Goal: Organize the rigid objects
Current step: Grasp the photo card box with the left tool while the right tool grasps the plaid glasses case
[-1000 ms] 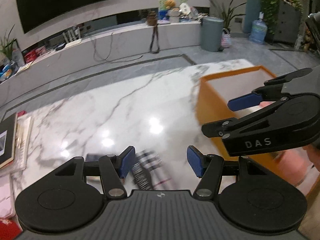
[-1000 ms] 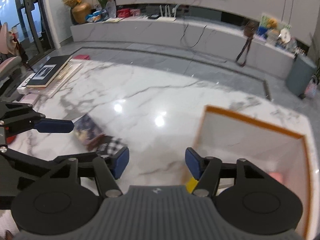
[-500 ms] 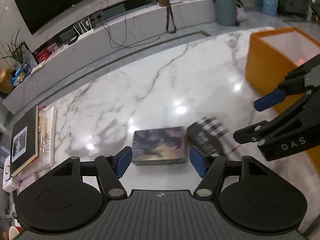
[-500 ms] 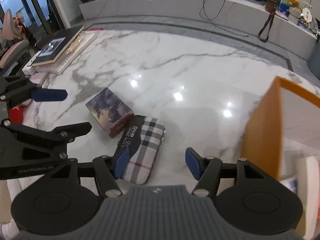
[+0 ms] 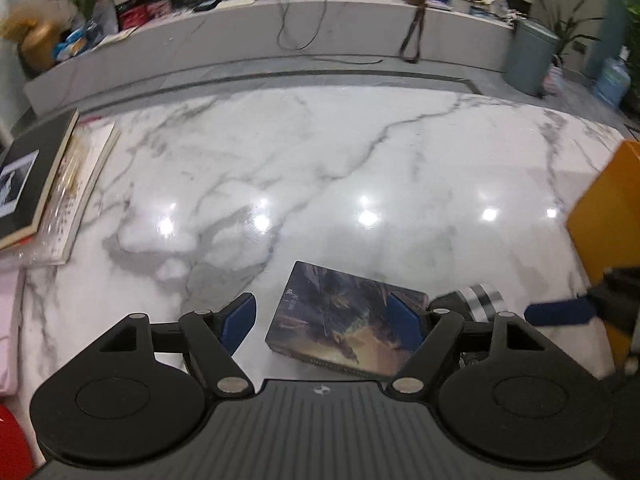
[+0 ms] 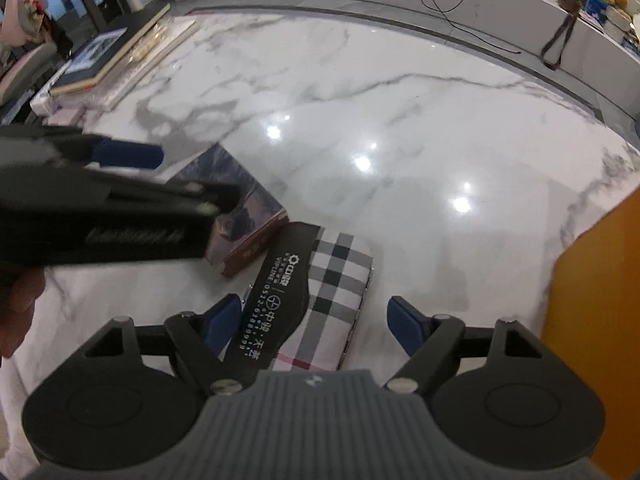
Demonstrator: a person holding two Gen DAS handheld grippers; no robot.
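A flat box with dark fantasy artwork (image 5: 348, 326) lies on the white marble table (image 5: 320, 184). My left gripper (image 5: 326, 322) is open just above it, its right pad over the box's right side. A plaid glasses case with a black flap (image 6: 316, 300) lies beside the box (image 6: 244, 216). My right gripper (image 6: 316, 324) is open and straddles the case, the left pad close to the black flap. The left gripper (image 6: 128, 156) shows blurred in the right wrist view, above the box. An orange bin (image 6: 600, 300) stands at the right.
A stack of books (image 5: 36, 184) lies at the table's left edge. The orange bin (image 5: 608, 216) stands at the right edge in the left wrist view. A low white TV console (image 5: 280, 28) with cables and clutter runs behind the table.
Both grippers have swung left from the orange bin and come down. The left one now hangs over the art box, the right one over the plaid case. Both stayed open.
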